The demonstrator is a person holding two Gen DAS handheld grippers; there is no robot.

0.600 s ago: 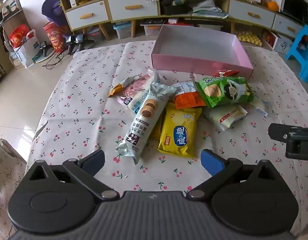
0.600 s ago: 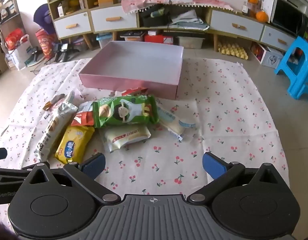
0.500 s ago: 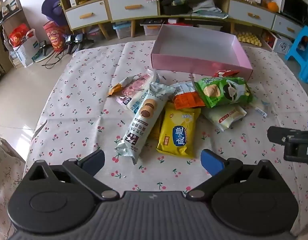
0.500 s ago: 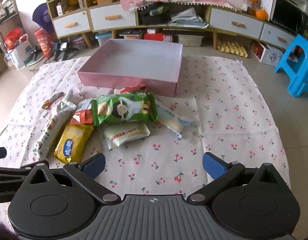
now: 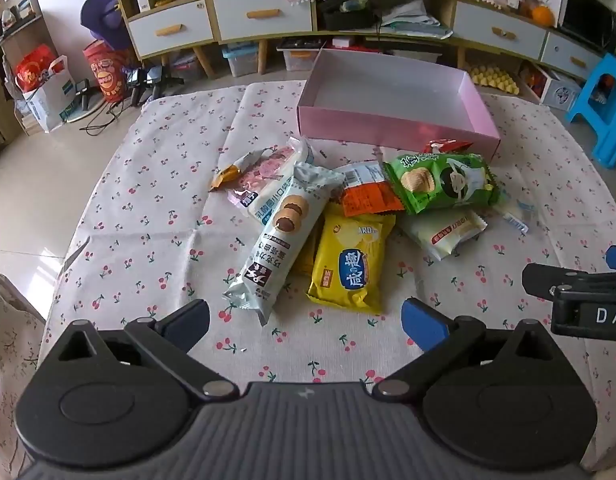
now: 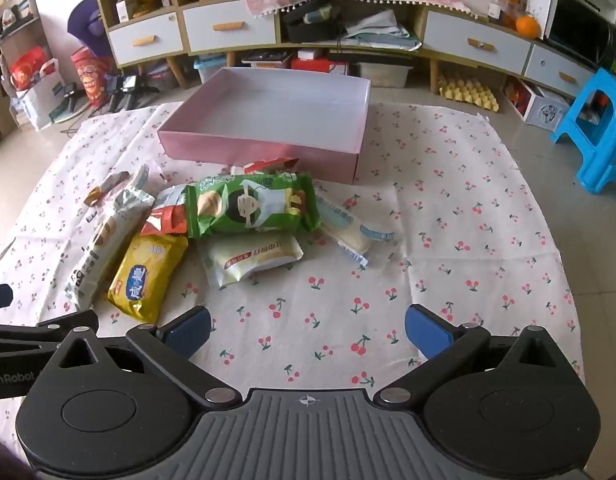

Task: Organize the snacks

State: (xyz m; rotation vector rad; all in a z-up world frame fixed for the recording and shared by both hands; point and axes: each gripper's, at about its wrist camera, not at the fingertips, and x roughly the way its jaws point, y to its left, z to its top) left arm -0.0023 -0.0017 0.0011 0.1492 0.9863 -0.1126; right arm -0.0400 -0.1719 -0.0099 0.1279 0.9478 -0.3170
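The cherry-print cloth (image 5: pixel 156 208) carries everything; the pink box (image 6: pixel 268 148) stands empty at its far side; the snacks lie heaped just in front of it. The long biscuit pack (image 5: pixel 284 236) runs lengthwise toward the left gripper (image 5: pixel 304 320), its near end just ahead of the wide, empty jaws; the yellow packet (image 5: pixel 353 264) lies beside it. The right gripper (image 6: pixel 308 330) (equally wide, holding nothing) hangs further off, nearest the cream packet (image 6: pixel 252 258); so the left looks better placed.
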